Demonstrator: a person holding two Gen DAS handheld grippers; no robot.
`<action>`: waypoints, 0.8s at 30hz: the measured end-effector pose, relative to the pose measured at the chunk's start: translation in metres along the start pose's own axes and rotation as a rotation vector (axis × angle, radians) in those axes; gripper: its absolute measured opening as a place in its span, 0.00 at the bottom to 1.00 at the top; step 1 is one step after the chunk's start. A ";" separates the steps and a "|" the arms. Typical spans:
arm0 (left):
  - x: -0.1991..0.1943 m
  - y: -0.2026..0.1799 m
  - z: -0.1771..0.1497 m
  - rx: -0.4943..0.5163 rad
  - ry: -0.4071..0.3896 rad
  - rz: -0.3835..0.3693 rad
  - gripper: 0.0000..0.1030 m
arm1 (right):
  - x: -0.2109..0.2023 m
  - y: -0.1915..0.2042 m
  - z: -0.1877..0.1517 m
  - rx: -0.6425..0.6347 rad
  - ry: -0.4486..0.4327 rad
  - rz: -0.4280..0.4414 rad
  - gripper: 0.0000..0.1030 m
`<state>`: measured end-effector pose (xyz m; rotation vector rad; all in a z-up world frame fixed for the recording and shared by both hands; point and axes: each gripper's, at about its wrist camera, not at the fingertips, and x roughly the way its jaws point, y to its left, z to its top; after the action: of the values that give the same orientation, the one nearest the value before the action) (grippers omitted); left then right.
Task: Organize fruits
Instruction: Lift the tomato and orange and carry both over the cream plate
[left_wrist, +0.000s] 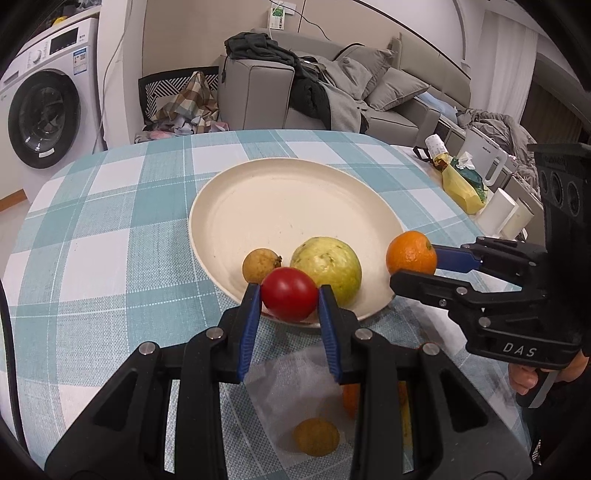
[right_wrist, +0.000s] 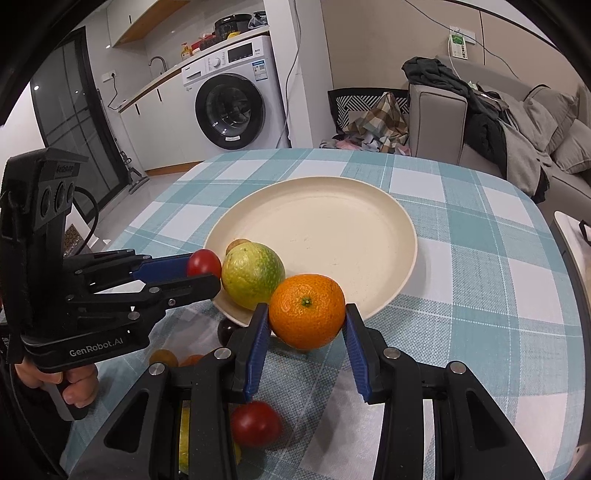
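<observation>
Blue-padded jaws of the left gripper (left_wrist: 289, 295) pinch a red tomato (left_wrist: 289, 293) by its sides, holding it over the near rim of the cream plate (left_wrist: 295, 206). In the right wrist view, the right gripper (right_wrist: 306, 317) likewise clamps an orange (right_wrist: 306, 311) between its pads, at the near edge of the same plate.

Risks, judged from this arrangement: both fruits are round and smooth-skinned, gripped only at two narrow contact zones, so a slight tilt or a loosened squeeze could let either roll free and off the plate's shallow rim onto the checked tablecloth (left_wrist: 110, 221). The two grippers converge on the same near side of the plate, so they may collide. A green guava (left_wrist: 327, 269) and a small brown fruit (left_wrist: 260, 264) already rest on the plate just behind the tomato; a fruit released against them could nudge them or be deflected outward. Too firm a squeeze could bruise or split the tomato.

Appearance: tomato glossy, deep red, unblemished; orange bright, pebbled, green stem scar facing the camera. Guava pale yellow-green with faint speckles. Several more fruits lie on the cloth beneath the grippers, among them a yellow-brown one (left_wrist: 316, 436) and a second red one (right_wrist: 256, 424), not yet on the plate.
</observation>
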<state>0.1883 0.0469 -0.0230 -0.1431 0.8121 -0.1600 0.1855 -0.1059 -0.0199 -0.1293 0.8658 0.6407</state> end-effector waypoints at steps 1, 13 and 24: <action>0.001 0.000 0.001 0.001 0.002 -0.001 0.27 | 0.000 -0.001 0.000 0.001 0.001 -0.002 0.39; 0.022 -0.007 0.009 0.034 0.033 -0.002 0.27 | 0.011 -0.006 0.008 0.002 0.009 -0.016 0.39; 0.038 -0.006 0.015 0.034 0.047 0.015 0.27 | 0.023 -0.013 0.017 0.006 0.023 -0.033 0.39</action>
<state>0.2246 0.0349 -0.0382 -0.1017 0.8563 -0.1636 0.2156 -0.0996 -0.0274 -0.1454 0.8861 0.6073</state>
